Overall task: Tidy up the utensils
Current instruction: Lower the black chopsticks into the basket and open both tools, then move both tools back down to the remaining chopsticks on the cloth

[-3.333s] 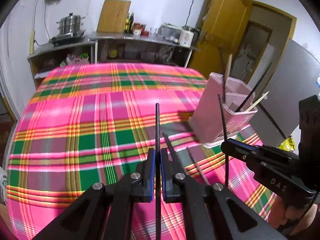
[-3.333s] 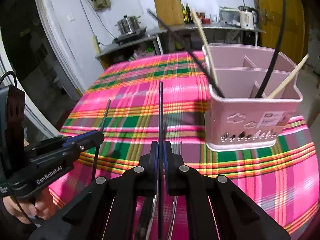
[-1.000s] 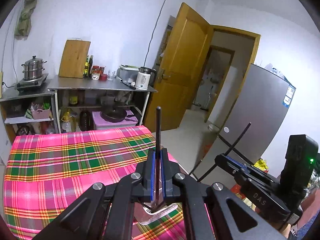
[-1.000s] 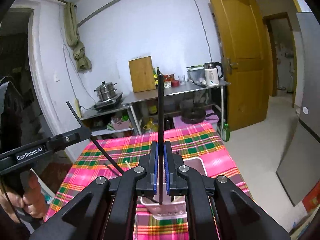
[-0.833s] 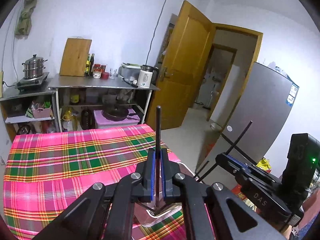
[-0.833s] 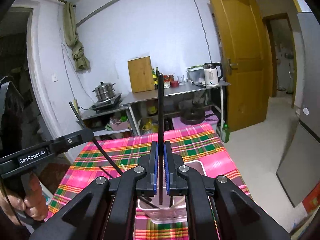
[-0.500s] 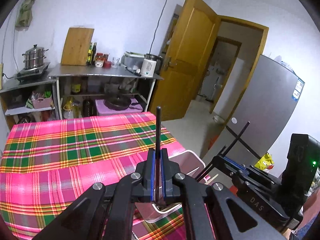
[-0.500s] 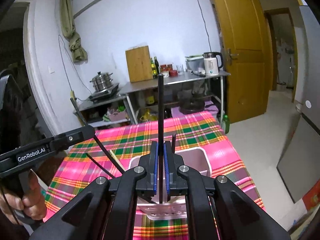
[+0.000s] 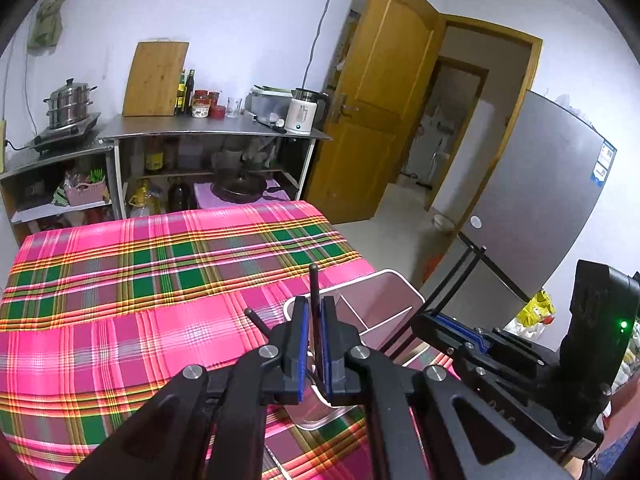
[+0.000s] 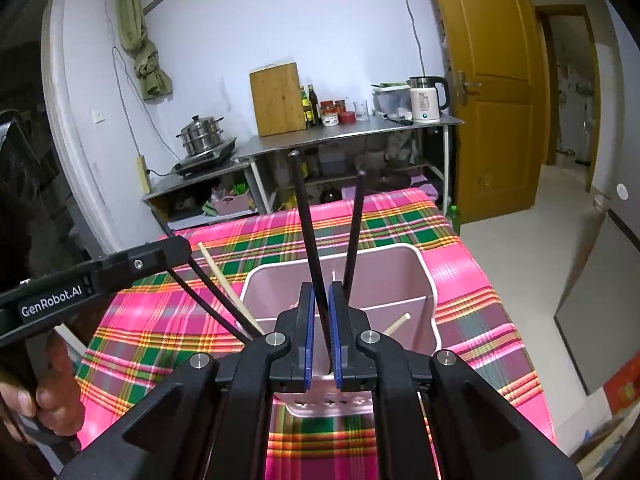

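Observation:
A pink utensil holder [image 10: 404,280] stands on the plaid tablecloth [image 10: 460,304], right under both grippers; it also shows in the left wrist view [image 9: 384,296]. My left gripper [image 9: 314,344] has its jaws slightly parted, and a black chopstick [image 9: 314,284] stands between them with its lower end in the holder. My right gripper [image 10: 320,336] has its jaws slightly parted too, and a black chopstick [image 10: 306,224] leans loosely between them. Another black chopstick [image 10: 354,224] and wooden chopsticks [image 10: 228,284] stand in the holder.
The plaid tablecloth [image 9: 120,280] stretches away to the left and back. A steel counter [image 9: 208,128] with a pot, cutting board, bottles and kettle stands behind the table. A wooden door [image 9: 384,100] and a grey fridge [image 9: 540,208] are to the right.
Both grippers came down over the holder and their jaws parted a little. The chopsticks slid lower into the holder, and the right one now leans to the left.

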Tool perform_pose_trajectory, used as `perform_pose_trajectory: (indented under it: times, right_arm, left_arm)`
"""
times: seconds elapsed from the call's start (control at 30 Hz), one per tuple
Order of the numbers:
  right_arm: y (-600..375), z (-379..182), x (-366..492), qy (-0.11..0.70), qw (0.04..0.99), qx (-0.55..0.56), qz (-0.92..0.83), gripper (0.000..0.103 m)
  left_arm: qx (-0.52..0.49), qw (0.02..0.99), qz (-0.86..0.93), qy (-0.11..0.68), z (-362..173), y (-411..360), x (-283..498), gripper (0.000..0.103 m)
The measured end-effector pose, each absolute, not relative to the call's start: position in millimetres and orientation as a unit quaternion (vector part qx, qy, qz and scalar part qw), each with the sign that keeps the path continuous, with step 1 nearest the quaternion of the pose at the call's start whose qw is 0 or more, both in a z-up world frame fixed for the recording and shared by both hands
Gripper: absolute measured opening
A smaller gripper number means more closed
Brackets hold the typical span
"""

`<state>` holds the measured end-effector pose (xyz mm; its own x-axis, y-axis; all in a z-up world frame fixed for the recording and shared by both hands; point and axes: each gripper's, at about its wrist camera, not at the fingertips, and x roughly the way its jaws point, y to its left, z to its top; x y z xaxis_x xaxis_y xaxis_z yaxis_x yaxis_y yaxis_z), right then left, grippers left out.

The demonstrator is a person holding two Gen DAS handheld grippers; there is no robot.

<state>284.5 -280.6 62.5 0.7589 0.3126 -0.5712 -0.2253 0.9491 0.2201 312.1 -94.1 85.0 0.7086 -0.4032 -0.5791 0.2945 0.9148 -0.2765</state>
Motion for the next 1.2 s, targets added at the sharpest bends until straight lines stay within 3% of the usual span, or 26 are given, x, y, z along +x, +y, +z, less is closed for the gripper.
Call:
perform_pose_trajectory:
  times: [0.67,1.2]
  right_arm:
    - [-289,84,254,0.298,0.942,0.070,0.135,0.012]
    - [-271,82,203,0.297,0.939,0.061,0.165,0.013]
  left_arm:
    - [-0.080,0.933,-0.187,0.297,108,-73,265,0.010]
    - [-0.084,0.935,-0.168,0.302,86,-49,199,0.010]
